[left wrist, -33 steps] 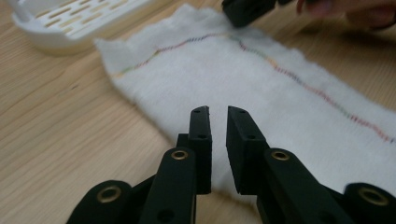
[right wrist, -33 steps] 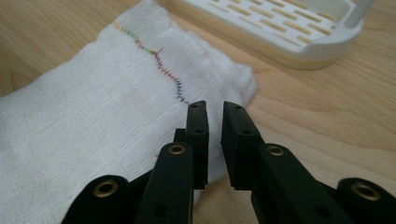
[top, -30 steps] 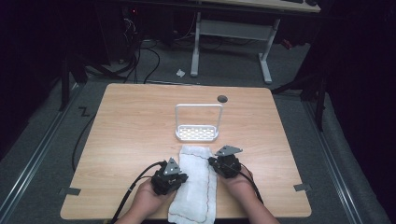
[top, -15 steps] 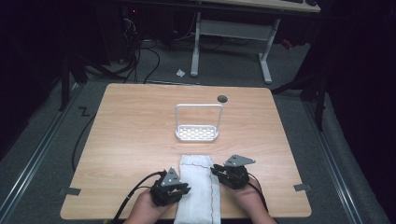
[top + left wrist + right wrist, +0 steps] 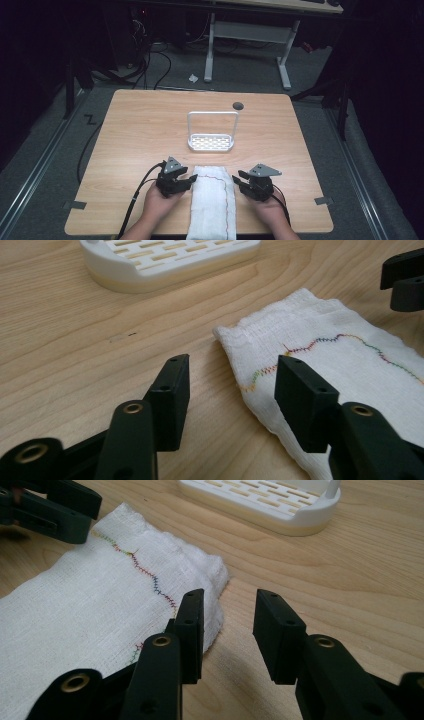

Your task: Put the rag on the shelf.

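In the lower middle of the high view we see both hands resting low over the wooden table [image 5: 125, 130], forearms coming in from the bottom edge, one on each side of a folded white towel [image 5: 212, 200]. The left gripper [image 5: 191, 178] sits just beside the towel's left edge and points toward it; the right gripper [image 5: 238, 177] mirrors it at the towel's right edge.

In the left gripper view, the left gripper's [image 5: 232, 385] jaws have just been opening and now stand wide apart, with bare wood and the towel's [image 5: 350, 360] edge showing in the gap; the pads press on nothing. In the right gripper view, the right gripper's [image 5: 227, 625] jaws have likewise just been opening and stand apart, gripping nothing (one jaw rises in front of the towel's [image 5: 75, 610] corner; whether it touches the cloth we cannot tell).

The towel is a coarse, waffle-like weave, folded into a long strip, with a wavy line of multicoloured stitching along it. Above it in the high view stands a white plastic rack [image 5: 211, 142], its base slotted, with a tall hoop-shaped handle.
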Demonstrator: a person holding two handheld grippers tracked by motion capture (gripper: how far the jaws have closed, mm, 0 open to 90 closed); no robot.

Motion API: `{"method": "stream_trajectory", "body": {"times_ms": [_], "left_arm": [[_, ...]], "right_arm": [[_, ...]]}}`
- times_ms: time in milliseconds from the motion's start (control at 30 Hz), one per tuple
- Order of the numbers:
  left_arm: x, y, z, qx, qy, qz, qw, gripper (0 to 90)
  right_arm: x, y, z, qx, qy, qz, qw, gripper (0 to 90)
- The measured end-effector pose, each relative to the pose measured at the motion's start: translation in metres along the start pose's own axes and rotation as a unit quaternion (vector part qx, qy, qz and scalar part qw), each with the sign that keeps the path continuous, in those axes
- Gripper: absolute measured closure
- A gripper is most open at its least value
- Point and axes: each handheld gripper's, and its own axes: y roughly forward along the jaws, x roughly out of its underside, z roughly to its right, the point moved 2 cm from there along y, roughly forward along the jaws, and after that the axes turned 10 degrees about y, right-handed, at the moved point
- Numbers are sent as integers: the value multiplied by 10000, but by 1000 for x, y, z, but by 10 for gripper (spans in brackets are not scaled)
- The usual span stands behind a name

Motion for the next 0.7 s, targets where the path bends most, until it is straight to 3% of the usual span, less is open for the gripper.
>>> {"method": "stream_trajectory", "body": {"times_ms": [167,300,467,567,700], "left_arm": [[-6,7,-2,106,-195,88,9997,481],[-5,10,-4,176,-322,12,9993,524],[-6,11,-1,212,-265,43,9994,582],[-7,12,0,275,-207,41,9994,632],[-7,14,2,388,-67,-145,9991,636]], "right_arm": [[0,0,3,-16,92,6,10000,629],[0,4,3,-53,76,-31,10000,620],[1,11,-2,-187,63,-137,9997,621],[-3,20,-3,-351,234,-160,9990,649],[-12,36,-5,-283,303,-249,9988,653]]}}
